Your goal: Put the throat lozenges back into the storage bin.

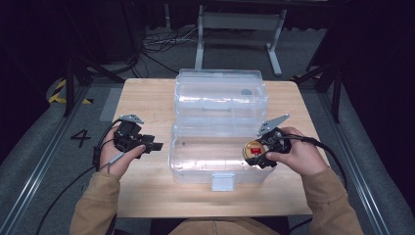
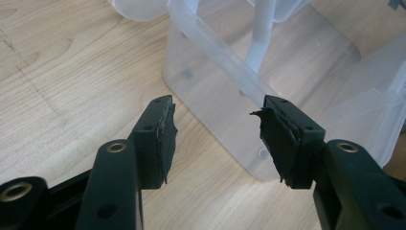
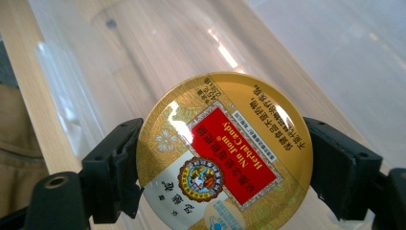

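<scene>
A round candy tin point(image 3: 224, 153) sits clenched edge-on in the right gripper point(image 1: 262, 151), jaws pinching its rim over the open clear box point(image 1: 215, 161); a slip could drop it. The left gripper point(image 2: 215, 139) rests released above the wooden surface point(image 1: 147, 98) beside the box.

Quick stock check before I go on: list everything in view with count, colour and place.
candy tin: one, gold with red label, clamped in the right gripper above the box's right end
storage box: one, clear plastic, lid open, mid-table
table: one, light wood
metal frame: one, grey, on the floor behind the table
left gripper: one, black, open, beside the box's left end
right gripper: one, black, shut on the tin
</scene>
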Available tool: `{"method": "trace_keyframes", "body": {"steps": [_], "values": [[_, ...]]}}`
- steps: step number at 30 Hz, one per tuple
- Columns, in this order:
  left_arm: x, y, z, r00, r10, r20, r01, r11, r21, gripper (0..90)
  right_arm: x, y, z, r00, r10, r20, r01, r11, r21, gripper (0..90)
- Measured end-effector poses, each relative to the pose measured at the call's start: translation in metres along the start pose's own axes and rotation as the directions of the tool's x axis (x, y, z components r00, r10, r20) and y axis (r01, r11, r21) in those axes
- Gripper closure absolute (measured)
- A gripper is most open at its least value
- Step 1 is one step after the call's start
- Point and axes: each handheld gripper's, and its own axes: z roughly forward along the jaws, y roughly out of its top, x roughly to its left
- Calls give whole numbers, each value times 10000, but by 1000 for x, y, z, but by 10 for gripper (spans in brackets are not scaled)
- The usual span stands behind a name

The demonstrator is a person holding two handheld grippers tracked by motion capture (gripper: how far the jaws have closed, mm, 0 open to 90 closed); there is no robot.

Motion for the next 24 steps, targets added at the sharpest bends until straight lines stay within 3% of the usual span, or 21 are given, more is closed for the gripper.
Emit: {"method": "trace_keyframes", "body": {"steps": [4,5,9,15,24], "values": [[0,-3,-3,10000,-37,-52,37,10000,-27,466,-3,0,4,9994,147,301,-156,9995,292,200],[0,-4,-4,9999,-87,-66,86,9999,-62,466,-4,0,5,9985,465,302,-475,9982,362,200],[2,-8,-6,9998,-160,-136,159,9999,-60,466,-5,1,12,9974,718,111,-723,9961,497,199],[2,-11,-9,9995,-235,-194,233,9997,-103,466,-8,2,21,9981,596,178,-612,9926,1049,199],[2,-12,-8,9994,-280,-191,279,9996,-65,466,-8,6,27,9984,500,270,-549,9709,2330,200]]}}
